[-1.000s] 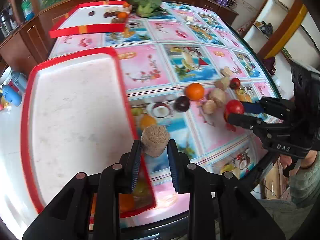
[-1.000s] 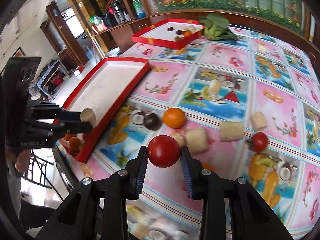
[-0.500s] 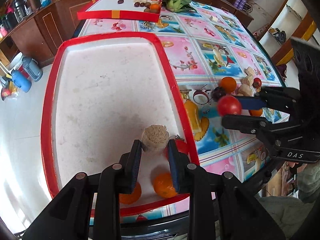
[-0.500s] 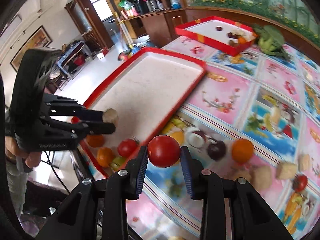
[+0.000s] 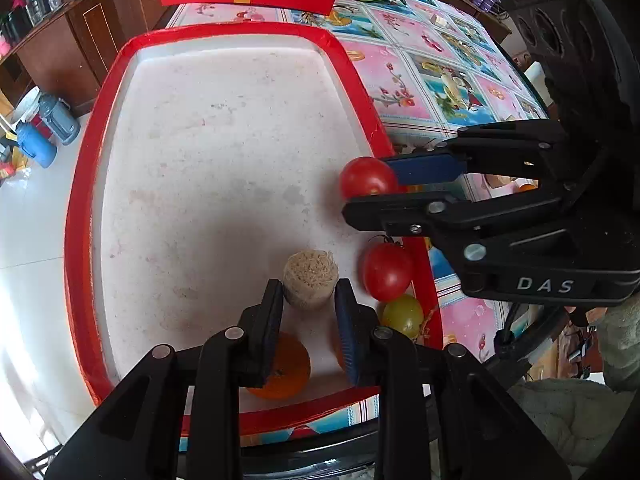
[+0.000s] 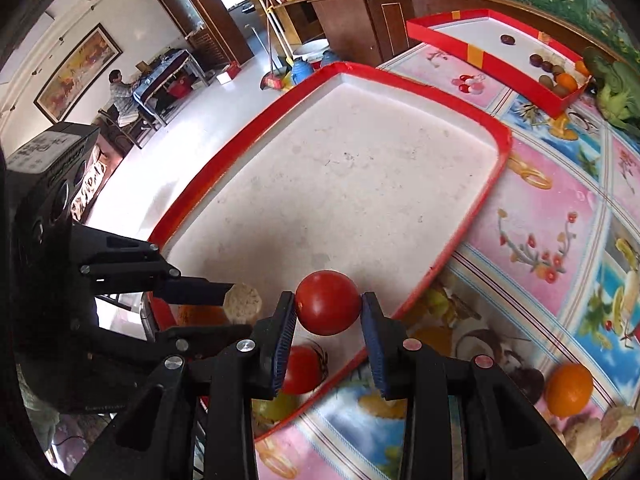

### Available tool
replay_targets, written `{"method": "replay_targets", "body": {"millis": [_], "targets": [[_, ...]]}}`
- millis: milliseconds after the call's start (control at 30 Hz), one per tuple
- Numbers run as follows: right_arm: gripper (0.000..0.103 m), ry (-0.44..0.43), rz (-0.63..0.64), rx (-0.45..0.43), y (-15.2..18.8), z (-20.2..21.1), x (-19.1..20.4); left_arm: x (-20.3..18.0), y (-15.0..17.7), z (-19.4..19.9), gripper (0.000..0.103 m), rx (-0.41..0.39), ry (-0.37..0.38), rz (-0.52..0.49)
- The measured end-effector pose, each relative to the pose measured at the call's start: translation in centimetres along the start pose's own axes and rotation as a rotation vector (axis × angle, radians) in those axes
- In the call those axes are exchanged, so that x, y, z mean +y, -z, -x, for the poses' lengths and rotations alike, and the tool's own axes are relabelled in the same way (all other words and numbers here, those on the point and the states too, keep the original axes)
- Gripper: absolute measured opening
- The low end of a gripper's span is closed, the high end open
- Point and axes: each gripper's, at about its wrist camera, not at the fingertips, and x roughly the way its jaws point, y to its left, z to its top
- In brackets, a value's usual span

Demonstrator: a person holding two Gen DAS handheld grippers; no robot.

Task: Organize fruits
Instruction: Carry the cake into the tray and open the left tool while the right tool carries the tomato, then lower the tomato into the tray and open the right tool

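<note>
**Both grippers loaded over the red tray**

Left gripper pinches a beige fibrous cylinder above the red tray, near a resting tomato and green grape. Right gripper clamps a red tomato over the tray's near edge.

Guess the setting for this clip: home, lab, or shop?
Most likely a home dining or living room. A round table under a fruit-print tablecloth, dark wooden cabinets lined with bottles and jars, a framed painting on the wall, a broom leaning nearby.
</note>
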Motion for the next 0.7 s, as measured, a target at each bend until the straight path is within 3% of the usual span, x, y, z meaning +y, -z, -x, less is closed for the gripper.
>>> {"method": "replay_targets", "body": {"millis": [433, 667, 700], "targets": [[0.034, 0.081, 0.074, 0.029, -0.2, -2.4, 0.7, -0.5, 0.3, 0.0, 0.025, 0.015, 0.023, -0.035], [0.035, 0.072, 0.049, 0.021, 0.1, -1.1, 0.8, -0.1, 0.5, 0.1, 0.034, 0.019, -0.001, -0.005], [0.039, 0.072, 0.040, 0.015, 0.3, -0.6, 0.8, -0.1, 0.5, 0.2, 0.034, 0.019, -0.007, -0.002]]}}
